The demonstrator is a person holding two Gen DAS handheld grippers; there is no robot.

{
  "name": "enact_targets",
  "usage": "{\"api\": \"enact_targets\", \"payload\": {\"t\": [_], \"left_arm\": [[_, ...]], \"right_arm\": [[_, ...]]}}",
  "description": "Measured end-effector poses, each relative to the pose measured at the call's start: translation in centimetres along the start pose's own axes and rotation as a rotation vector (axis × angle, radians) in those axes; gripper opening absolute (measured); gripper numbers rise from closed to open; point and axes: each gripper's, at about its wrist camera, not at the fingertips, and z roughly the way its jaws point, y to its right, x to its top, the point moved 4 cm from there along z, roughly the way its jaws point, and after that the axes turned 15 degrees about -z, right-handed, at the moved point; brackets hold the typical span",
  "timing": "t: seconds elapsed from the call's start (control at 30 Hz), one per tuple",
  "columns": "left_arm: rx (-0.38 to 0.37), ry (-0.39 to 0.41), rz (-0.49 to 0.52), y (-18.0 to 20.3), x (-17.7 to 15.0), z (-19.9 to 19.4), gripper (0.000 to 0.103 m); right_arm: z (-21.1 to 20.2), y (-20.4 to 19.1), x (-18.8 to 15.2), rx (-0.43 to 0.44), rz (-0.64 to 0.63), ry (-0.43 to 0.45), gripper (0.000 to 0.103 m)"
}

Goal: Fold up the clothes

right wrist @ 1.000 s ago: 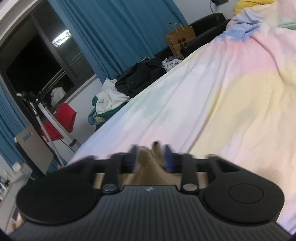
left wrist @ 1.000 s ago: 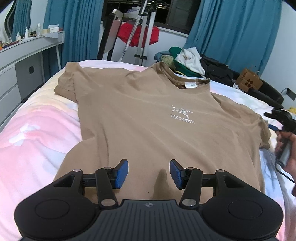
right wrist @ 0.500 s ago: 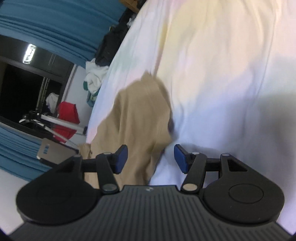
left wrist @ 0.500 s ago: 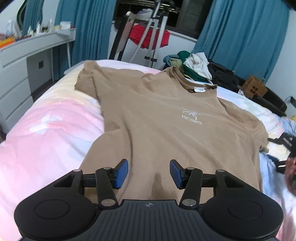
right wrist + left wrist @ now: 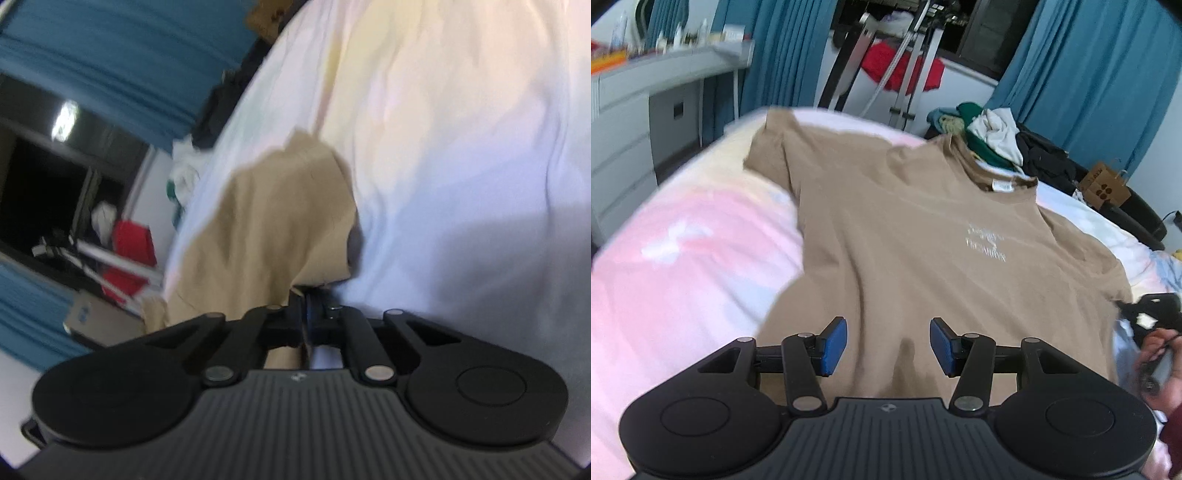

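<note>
Left gripper (image 5: 888, 345) fingers apart over the tan T-shirt (image 5: 923, 236); right gripper (image 5: 306, 314) fingers clamped on its sleeve (image 5: 295, 214).

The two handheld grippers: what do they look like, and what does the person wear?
The left gripper and the right gripper each have a black ribbed body, round side discs, silver pivot screws and black linkage arms. The left one's pads are blue. A dark red sleeve shows at the edge.
</note>
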Motion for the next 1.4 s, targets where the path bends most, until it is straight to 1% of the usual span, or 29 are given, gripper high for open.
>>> {"api": "enact_targets", "payload": {"t": [0.07,0.13,0.2,0.23,0.33,0.47,0.5,0.53,0.57,0.6,0.63,0.67,0.7,0.73,0.8,0.9,1.0,1.03,1.1,1.2,1.27,1.3,1.33,1.37,1.4], "left_arm": [[-0.001,0.031,0.025,0.4,0.6,-0.5,0.052],[0.006,0.057,0.043,0.3,1.0,-0.9,0.052],[0.014,0.063,0.052,0.1,1.1,-1.2,0.052],[0.015,0.055,0.048,-0.1,1.1,-1.2,0.052],[0.008,0.037,0.031,-0.5,1.7,-1.4,0.052],[0.016,0.050,0.042,-1.0,2.3,-2.1,0.052],[0.020,0.051,0.046,-1.1,2.4,-2.4,0.052],[0.018,0.051,0.050,-1.1,2.4,-2.6,0.052],[0.016,0.050,0.053,-1.2,2.5,-2.9,0.052],[0.015,0.052,0.054,-1.3,2.5,-3.2,0.052],[0.014,0.054,0.055,-1.5,2.5,-3.6,0.052],[0.013,0.057,0.056,-1.6,2.5,-4.0,0.052],[0.013,0.060,0.057,-1.7,2.6,-4.4,0.052],[0.011,0.061,0.059,-1.9,2.6,-4.8,0.052],[0.006,0.069,0.059,-2.2,2.6,-5.8,0.052],[-0.006,0.089,0.052,-2.7,2.6,-7.4,0.053],[-0.012,0.116,0.031,-3.4,3.1,-8.8,0.054],[-0.010,0.122,0.017,-3.7,3.3,-9.2,0.054],[-0.006,0.125,-0.017,-4.3,3.5,-9.8,0.054],[-0.009,0.102,-0.076,-5.5,3.9,-9.8,0.054],[-0.012,0.079,-0.116,-6.2,4.1,-9.7,0.054],[-0.015,0.068,-0.129,-6.6,4.1,-9.5,0.054],[-0.016,0.055,-0.139,-6.9,4.1,-9.4,0.054],[-0.016,0.041,-0.143,-7.2,4.0,-9.3,0.054],[-0.017,0.030,-0.139,-7.3,3.9,-9.2,0.054]], "right_arm": [[-0.8,-0.2,1.0,-0.023,-0.038,0.031,0.005],[-0.9,0.4,1.2,-0.044,-0.052,0.028,0.004],[-1.0,1.1,1.4,-0.065,-0.063,0.020,0.004],[-0.8,1.1,1.2,-0.066,-0.076,0.009,0.005],[-1.1,0.0,0.5,-0.061,-0.145,-0.063,0.007],[-4.9,-2.4,-0.1,-0.056,-0.279,-0.123,0.011],[-6.1,-3.1,-0.4,-0.054,-0.314,-0.142,0.017],[-7.4,-3.8,-0.8,-0.053,-0.347,-0.163,0.028],[-8.9,-4.5,-1.4,-0.045,-0.378,-0.192,0.035],[-10.4,-5.3,-2.3,-0.028,-0.414,-0.227,0.043],[-11.9,-6.1,-3.3,-0.008,-0.451,-0.262,0.048],[-13.4,-6.9,-4.3,0.012,-0.487,-0.297,0.051],[-14.9,-7.7,-5.3,0.033,-0.524,-0.332,0.059],[-16.2,-8.3,-6.7,0.038,-0.580,-0.386,0.063],[-18.2,-8.8,-9.9,0.033,-0.690,-0.520,0.061],[-20.5,-8.4,-14.4,0.010,-0.791,-0.717,0.062],[-22.0,-7.9,-17.8,-0.021,-0.868,-0.849,0.061],[-22.5,-8.1,-18.7,-0.022,-0.919,-0.872,0.062],[-23.4,-8.9,-19.6,-0.015,-1.020,-0.845,0.061],[-23.6,-9.3,-21.0,-0.045,-1.118,-0.846,0.062],[-23.2,-9.1,-21.8,-0.063,-1.151,-0.857,0.062],[-22.9,-9.1,-22.1,-0.073,-1.157,-0.860,0.060],[-22.8,-9.2,-22.3,-0.082,-1.180,-0.866,0.046],[-22.8,-9.4,-22.6,-0.098,-1.228,-0.871,0.037],[-22.9,-9.6,-22.7,-0.116,-1.276,-0.871,0.019]]}}
